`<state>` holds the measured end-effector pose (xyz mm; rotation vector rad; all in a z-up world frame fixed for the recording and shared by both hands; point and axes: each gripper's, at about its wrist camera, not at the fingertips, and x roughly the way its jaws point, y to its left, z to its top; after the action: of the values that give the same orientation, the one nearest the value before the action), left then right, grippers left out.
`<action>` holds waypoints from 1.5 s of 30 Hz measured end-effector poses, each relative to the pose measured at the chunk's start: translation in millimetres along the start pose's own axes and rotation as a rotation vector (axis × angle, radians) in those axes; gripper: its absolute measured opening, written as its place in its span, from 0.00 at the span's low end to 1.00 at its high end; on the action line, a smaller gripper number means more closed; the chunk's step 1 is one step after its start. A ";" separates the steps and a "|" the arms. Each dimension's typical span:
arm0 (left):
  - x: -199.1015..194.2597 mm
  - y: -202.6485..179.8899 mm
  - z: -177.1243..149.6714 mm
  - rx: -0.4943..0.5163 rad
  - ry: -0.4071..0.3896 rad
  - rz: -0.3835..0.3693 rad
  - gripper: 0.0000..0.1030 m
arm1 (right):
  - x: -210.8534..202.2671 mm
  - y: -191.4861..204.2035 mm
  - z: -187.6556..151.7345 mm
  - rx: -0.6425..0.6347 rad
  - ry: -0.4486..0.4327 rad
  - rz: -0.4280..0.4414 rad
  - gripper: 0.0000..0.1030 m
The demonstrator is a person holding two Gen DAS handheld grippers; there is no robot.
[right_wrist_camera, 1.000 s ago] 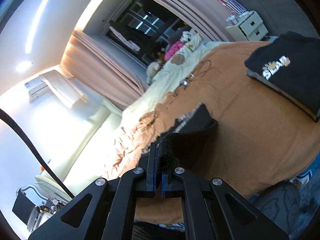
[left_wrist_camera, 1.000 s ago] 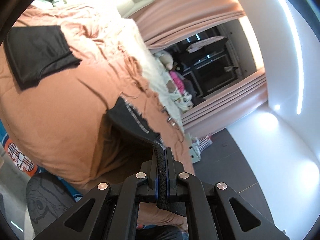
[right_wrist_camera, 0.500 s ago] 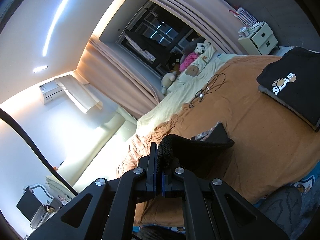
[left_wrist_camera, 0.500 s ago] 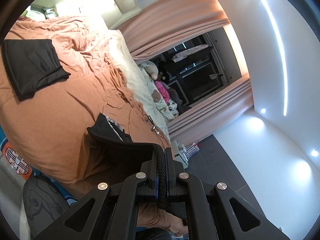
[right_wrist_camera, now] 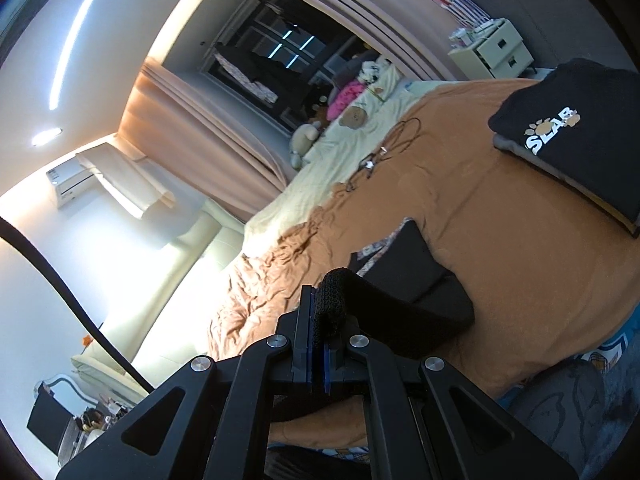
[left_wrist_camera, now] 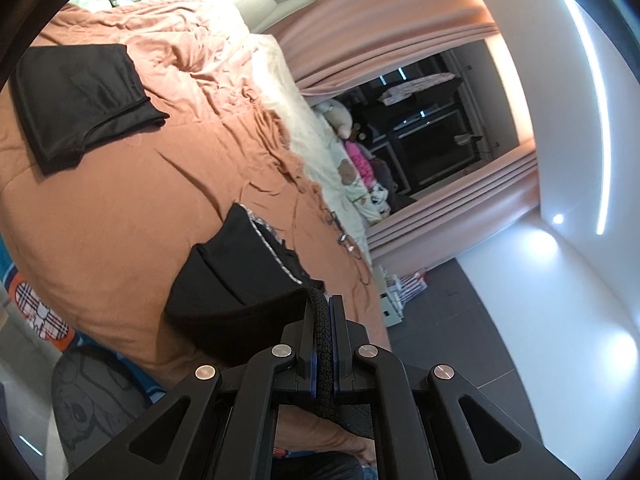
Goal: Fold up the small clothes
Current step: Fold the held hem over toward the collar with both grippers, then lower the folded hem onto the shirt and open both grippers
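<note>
Lowered since half a second ago: black garment [left_wrist_camera: 240, 284], now draping onto orange bedspread [left_wrist_camera: 120, 208]. Left gripper [left_wrist_camera: 325, 320] and right gripper [right_wrist_camera: 320, 320] are both clamping its knit hem.

Three dark garments [left_wrist_camera: 248, 280] [left_wrist_camera: 80, 100] [right_wrist_camera: 572, 136], two tools [left_wrist_camera: 325, 320] [right_wrist_camera: 320, 320], one bed [left_wrist_camera: 120, 200].
</note>
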<state>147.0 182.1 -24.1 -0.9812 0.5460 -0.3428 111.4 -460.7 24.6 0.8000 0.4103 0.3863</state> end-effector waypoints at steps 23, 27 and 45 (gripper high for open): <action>190.3 41.1 73.8 0.023 0.172 0.345 0.04 | 173.9 27.1 53.5 -0.051 0.190 -0.316 0.00; 222.9 59.1 79.1 0.017 0.210 0.405 0.04 | 203.6 26.4 62.7 -0.039 0.230 -0.365 0.00; 306.3 88.5 105.2 0.012 0.278 0.535 0.04 | 285.2 27.3 89.4 -0.075 0.311 -0.480 0.00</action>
<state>460.2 144.9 -139.0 -0.7430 1.0301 0.0002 393.8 -360.9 42.6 0.5441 0.8531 0.0733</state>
